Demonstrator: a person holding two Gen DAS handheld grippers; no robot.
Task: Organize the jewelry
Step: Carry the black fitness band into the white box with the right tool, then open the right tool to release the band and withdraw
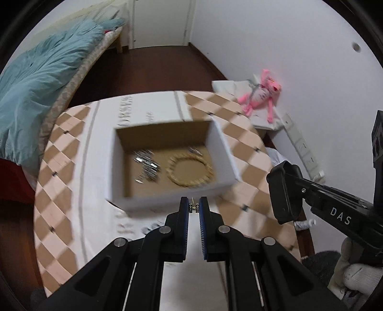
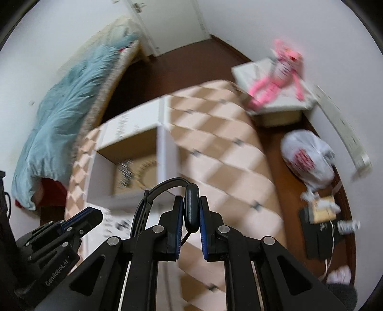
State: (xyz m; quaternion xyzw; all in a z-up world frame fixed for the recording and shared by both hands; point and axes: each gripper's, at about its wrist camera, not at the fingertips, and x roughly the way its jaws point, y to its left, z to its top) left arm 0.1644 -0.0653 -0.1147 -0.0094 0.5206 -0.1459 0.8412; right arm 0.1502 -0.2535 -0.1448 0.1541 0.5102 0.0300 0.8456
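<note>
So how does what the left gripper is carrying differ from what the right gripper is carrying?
The left gripper pinches a tiny metallic piece, barely showing between its pads; the right gripper clamps a much larger black watch. The metallic piece is shiny, the watch matte, its strap looping out to the left. Both are held short of the open box, neither inside it.

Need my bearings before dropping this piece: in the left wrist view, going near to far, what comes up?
left gripper pinching a small metal piece → white box near wall → silver jewelry and beaded bracelet inside → door.
</note>
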